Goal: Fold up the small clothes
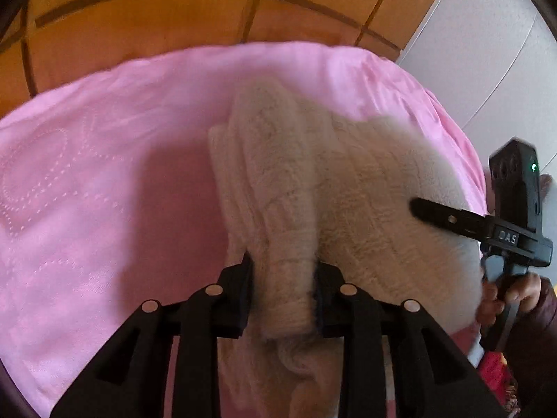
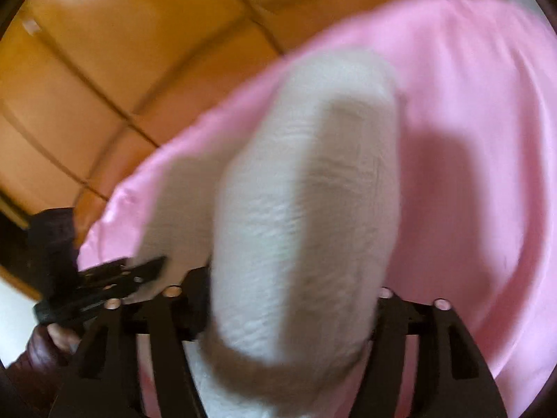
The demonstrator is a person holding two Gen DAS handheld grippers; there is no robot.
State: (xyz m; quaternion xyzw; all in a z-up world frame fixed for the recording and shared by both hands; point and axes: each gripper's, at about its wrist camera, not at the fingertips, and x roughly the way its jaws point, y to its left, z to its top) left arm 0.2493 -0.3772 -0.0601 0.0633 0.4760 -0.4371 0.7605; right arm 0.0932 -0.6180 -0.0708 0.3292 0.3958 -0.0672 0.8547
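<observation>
I have the left claw pinching a bunched fold of the cream knit garment; the cloth fills the gap between its two black fingers and hangs down below them toward me. From this camera the garment lies on a pink sheet, spreading from the near middle out to the right, with a thicker folded ridge running away toward the far side.

The right claw shows at the right edge of the left view, its black tip lying against the fuzzy cloth, with a hand gripping its handle below. From there I cannot tell how its jaws stand.

In the right camera, the right claw has a thick roll of the garment between its fingers, the cloth filling the whole gap, so it is clamped on the garment. That picture is blurred. The roll stretches away from me over the pink sheet, and the left claw appears low on the left, touching the garment's near left edge.

Beyond the sheet, on the far side, I see an orange-brown wooden surface crossed by darker lines.
</observation>
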